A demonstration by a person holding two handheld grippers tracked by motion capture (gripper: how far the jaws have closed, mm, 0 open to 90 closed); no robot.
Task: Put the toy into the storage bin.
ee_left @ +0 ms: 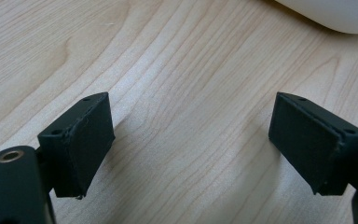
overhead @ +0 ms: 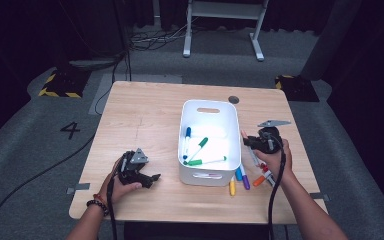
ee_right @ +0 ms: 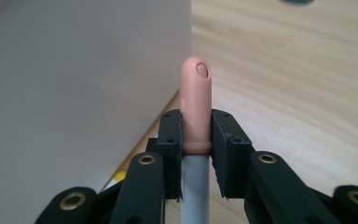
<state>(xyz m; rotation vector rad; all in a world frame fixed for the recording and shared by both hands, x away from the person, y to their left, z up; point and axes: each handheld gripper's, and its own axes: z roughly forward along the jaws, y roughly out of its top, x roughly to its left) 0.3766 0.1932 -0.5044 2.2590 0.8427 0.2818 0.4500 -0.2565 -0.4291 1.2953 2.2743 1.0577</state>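
Note:
A white bin [overhead: 209, 103] stands in the middle of the wooden table [overhead: 145, 120]. Inside lie a blue-capped marker [overhead: 186, 140] and two green-capped ones [overhead: 198, 147]. Just right of the bin my right gripper [overhead: 248, 141] hangs a little above the table. It is shut on a grey marker with a peach cap [ee_right: 196, 93], whose cap sticks out past the pads [ee_right: 171, 135]; the bin wall [ee_right: 74, 93] is close on the left of the right gripper [ee_right: 196, 119]. My left gripper [overhead: 154, 177] rests on the table left of the bin, open, with bare wood between its pads [ee_left: 81, 140].
Several loose markers lie at the bin's front right corner, among them yellow [overhead: 232, 187], purple [overhead: 245, 181] and orange [overhead: 259, 180]. A small dark disc [overhead: 234, 99] sits near the far edge. A corner of the bin [ee_left: 335, 16] shows ahead of the left gripper [ee_left: 191, 144].

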